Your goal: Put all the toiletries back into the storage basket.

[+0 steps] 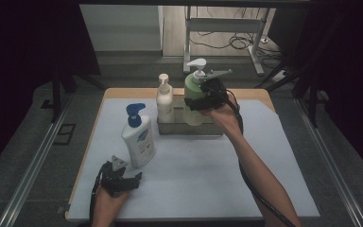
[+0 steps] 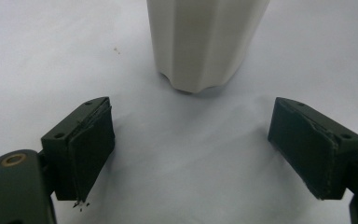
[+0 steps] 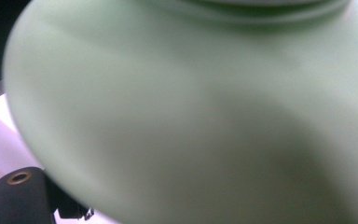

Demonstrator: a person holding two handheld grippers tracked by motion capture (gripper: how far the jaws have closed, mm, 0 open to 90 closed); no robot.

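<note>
Step in hand, by the look of it: loading pump bottles into the grey tray (image 1: 170, 127) at the counter's (image 1: 194, 175) far edge. Right gripper (image 1: 203, 101) clamped around the green bottle (image 1: 192, 94), grasping it at mid-body and holding it at the tray's right end; whether the base already rests in the tray cannot be told. Close up in the right gripper view, green bottle (image 3: 191, 116) blurred and pressed right up to the camera, wide between the jaws. Cream bottle (image 1: 164, 99) upright at the tray's left end, just beside the green one.

Left gripper (image 1: 131, 182) near the counter's near-left corner, jaws spread wide and empty, resting low on the surface. Blue-pump bottle (image 1: 139, 137) upright just beyond it, left of centre; its white base (image 2: 205, 42) near the pads (image 2: 93, 144) but apart from them.

Next move, most likely: setting the green bottle fully down and upright, then letting go without tipping it against the cream bottle. After that, closing the left gripper squarely around the blue-pump bottle's body, low enough to keep the tall thing steady.
</note>
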